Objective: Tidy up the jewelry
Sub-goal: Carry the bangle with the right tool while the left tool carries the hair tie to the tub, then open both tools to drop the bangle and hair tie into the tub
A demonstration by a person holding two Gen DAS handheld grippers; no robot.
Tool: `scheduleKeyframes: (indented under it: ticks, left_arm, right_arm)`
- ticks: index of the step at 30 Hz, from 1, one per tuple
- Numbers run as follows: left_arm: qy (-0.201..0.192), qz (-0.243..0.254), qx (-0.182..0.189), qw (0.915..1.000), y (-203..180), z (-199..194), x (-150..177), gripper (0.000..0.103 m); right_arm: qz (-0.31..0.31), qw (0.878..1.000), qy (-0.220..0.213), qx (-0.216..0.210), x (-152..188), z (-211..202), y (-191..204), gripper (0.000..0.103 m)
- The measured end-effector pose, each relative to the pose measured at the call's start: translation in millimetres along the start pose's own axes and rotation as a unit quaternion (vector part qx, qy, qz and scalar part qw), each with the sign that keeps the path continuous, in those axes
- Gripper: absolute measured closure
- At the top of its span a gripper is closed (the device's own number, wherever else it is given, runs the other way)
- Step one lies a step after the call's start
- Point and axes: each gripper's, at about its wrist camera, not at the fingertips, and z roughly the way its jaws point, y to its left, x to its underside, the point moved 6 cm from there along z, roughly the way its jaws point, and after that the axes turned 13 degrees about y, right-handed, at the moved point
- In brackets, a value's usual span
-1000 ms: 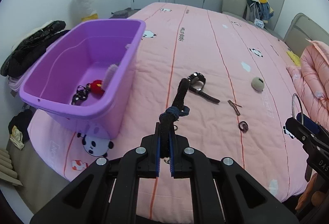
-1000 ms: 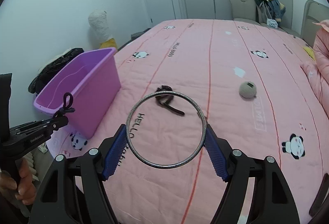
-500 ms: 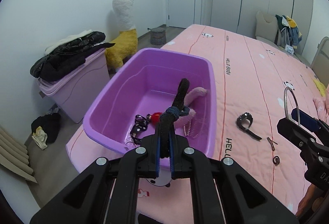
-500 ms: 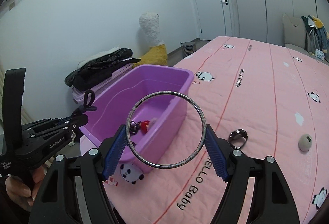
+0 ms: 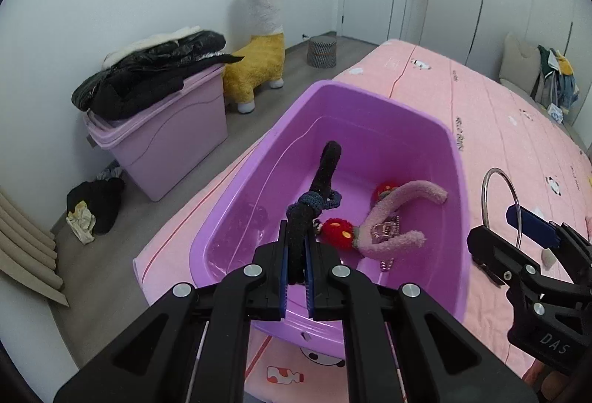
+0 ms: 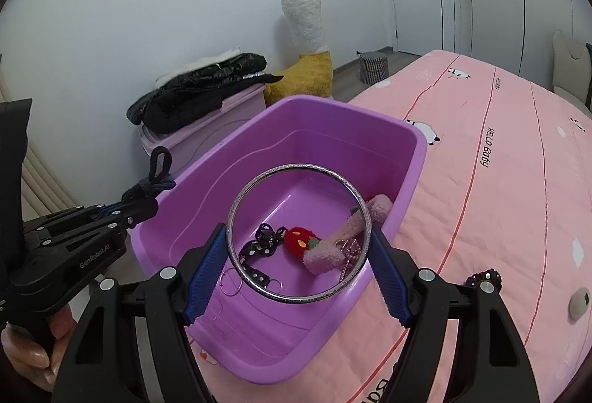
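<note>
A purple bin (image 5: 370,96) stands on the corner of the pink bed. Inside it lie a red strawberry plush (image 6: 299,242), a pink fuzzy piece (image 6: 344,236) and a black dotted strap (image 6: 262,244). My left gripper (image 5: 296,255) is shut on a black fuzzy hair tie (image 5: 325,170) with a navy knot, held over the bin's near end. My right gripper (image 6: 298,233) is shut on a silver bangle (image 6: 299,166), upright between its blue pads above the bin's near rim. In the right wrist view the left gripper (image 6: 144,207) hangs at the bin's left wall.
A lilac storage box (image 5: 166,136) topped with a black jacket sits on the floor left of the bed, with a yellow and white alpaca toy (image 5: 262,44) behind it. On the bed right of the bin lie a dark beaded item (image 6: 484,277) and a grey round object (image 6: 579,299).
Both grippers swung left from over the middle of the bed to above the purple bin. The hair tie and the bangle stayed gripped throughout.
</note>
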Motion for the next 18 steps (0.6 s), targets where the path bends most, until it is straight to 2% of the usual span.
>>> scheduleKeyframes:
  ticks: [5,11,13,14,15,16,17,18]
  left_arm:
    - [0.027,-0.003,-0.008,0.9996,7,27,-1,0.096]
    - [0.051,-0.012,-0.010,0.9986,13,48,0,0.094]
    - [0.057,-0.014,-0.011,0.9982,14,51,0,0.085]
    - [0.058,-0.015,-0.011,0.9981,15,51,-1,0.068]
    - [0.057,-0.017,-0.013,0.9982,16,51,-1,0.041]
    - [0.050,-0.019,-0.017,0.9984,17,49,-2,0.029]
    - [0.039,-0.020,-0.021,0.9988,18,45,-2,0.023]
    - [0.034,-0.018,-0.024,0.9989,18,43,-2,0.024]
  right_arm:
    - [0.002,0.999,0.035,0.006,-7,37,-2,0.032]
    - [0.002,0.998,0.056,0.012,-15,58,-3,0.031]
    - [0.007,0.998,0.060,0.015,-16,61,-5,0.031]
    - [0.011,0.998,0.065,0.015,-17,62,-6,0.031]
    - [0.016,0.998,0.067,0.015,-18,63,-8,0.031]
    - [0.020,0.997,0.065,0.018,-18,62,-11,0.031]
    - [0.023,0.998,0.063,0.021,-18,61,-12,0.031]
    - [0.022,0.998,0.061,0.023,-16,59,-13,0.031]
